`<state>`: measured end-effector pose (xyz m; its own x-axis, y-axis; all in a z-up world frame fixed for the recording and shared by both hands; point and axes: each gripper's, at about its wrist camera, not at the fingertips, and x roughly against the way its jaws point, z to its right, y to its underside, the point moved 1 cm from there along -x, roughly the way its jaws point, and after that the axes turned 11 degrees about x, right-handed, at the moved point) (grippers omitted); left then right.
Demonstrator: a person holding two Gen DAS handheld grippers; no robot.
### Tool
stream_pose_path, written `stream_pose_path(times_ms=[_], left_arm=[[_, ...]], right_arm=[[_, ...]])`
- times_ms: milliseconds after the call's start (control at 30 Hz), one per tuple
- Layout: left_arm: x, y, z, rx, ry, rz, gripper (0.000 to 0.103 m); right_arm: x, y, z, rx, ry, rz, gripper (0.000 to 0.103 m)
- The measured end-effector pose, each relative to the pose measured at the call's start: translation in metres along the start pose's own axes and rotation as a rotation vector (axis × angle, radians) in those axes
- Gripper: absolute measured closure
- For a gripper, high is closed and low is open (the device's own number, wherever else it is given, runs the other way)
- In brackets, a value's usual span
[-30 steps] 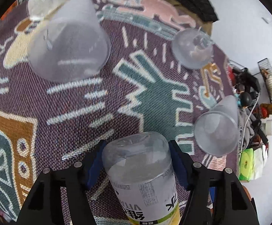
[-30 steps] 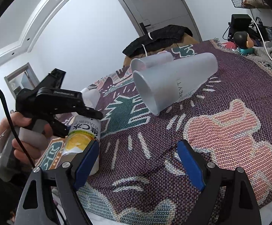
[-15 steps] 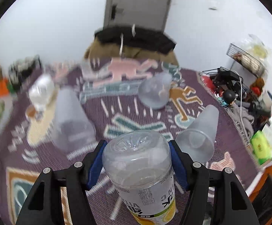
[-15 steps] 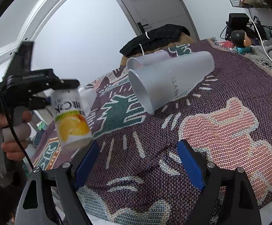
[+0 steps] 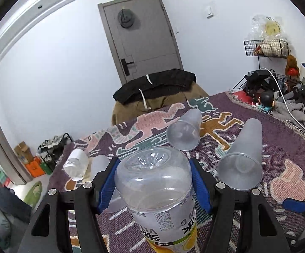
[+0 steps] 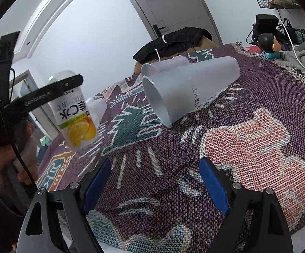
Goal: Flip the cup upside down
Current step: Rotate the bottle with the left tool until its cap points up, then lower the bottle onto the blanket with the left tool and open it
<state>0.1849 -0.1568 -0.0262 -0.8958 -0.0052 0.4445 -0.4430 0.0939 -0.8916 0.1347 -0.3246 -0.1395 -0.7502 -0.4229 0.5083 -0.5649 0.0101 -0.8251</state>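
Note:
My left gripper (image 5: pixel 153 164) is shut on a clear plastic bottle (image 5: pixel 154 191) with a yellow lemon label, its ribbed base pointing forward. In the right wrist view that bottle (image 6: pixel 76 113) hangs in the air at the left, base up, above the patterned blanket (image 6: pixel 247 139). Two frosted cups lie on their sides ahead: one (image 5: pixel 183 133) further back, one (image 5: pixel 241 158) nearer on the right. My right gripper (image 6: pixel 153 166) stands open and empty, low over the blanket, short of the large frosted cup (image 6: pixel 186 92), whose mouth faces it. A smaller cup (image 6: pixel 163 65) lies behind.
Left of my left fingers lie a third frosted cup (image 5: pixel 98 164) and a small clear bottle (image 5: pixel 76 163). A chair draped with dark clothing (image 5: pixel 154 84) stands at the blanket's far edge. Cables, a wire rack and a figurine (image 5: pixel 267 102) crowd the right side.
My left gripper has lifted the bottle off the blanket and swung up, from looking down at the blanket to level with the room. The right gripper has barely moved and stays open.

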Motion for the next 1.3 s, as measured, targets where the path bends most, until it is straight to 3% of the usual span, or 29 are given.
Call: stream_pose_path(times_ms=[333,533,633,733,867,1100,1300], left_arm=[[-0.012,0.015,0.001,0.052,0.048,0.032,0.036],[-0.005,0.031,0.013,-0.043,0.038,0.066,0.035],[-0.002,0.032,0.011,-0.051,0.044,0.037,0.032],[-0.008,0.032,0.003,-0.004,0.101,-0.058,0.032],[-0.008,0.032,-0.002,0.046,0.122,-0.109,0.030],[0.014,0.028,-0.013,0.112,0.178,-0.082,0.008],[0.036,0.023,-0.033,0.197,0.212,-0.038,0.002]], right_arm=[[-0.002,0.000,0.001,-0.005,0.000,-0.002,0.017],[-0.001,0.000,0.001,-0.003,0.006,0.002,0.017],[-0.001,-0.001,0.000,-0.003,0.006,0.000,0.017],[-0.001,-0.001,-0.003,0.000,0.004,-0.002,0.017],[0.002,-0.004,-0.007,0.011,0.001,-0.002,0.017],[0.002,-0.007,-0.007,0.009,-0.005,-0.004,0.017],[0.008,-0.014,-0.009,0.014,0.007,-0.007,0.017]])
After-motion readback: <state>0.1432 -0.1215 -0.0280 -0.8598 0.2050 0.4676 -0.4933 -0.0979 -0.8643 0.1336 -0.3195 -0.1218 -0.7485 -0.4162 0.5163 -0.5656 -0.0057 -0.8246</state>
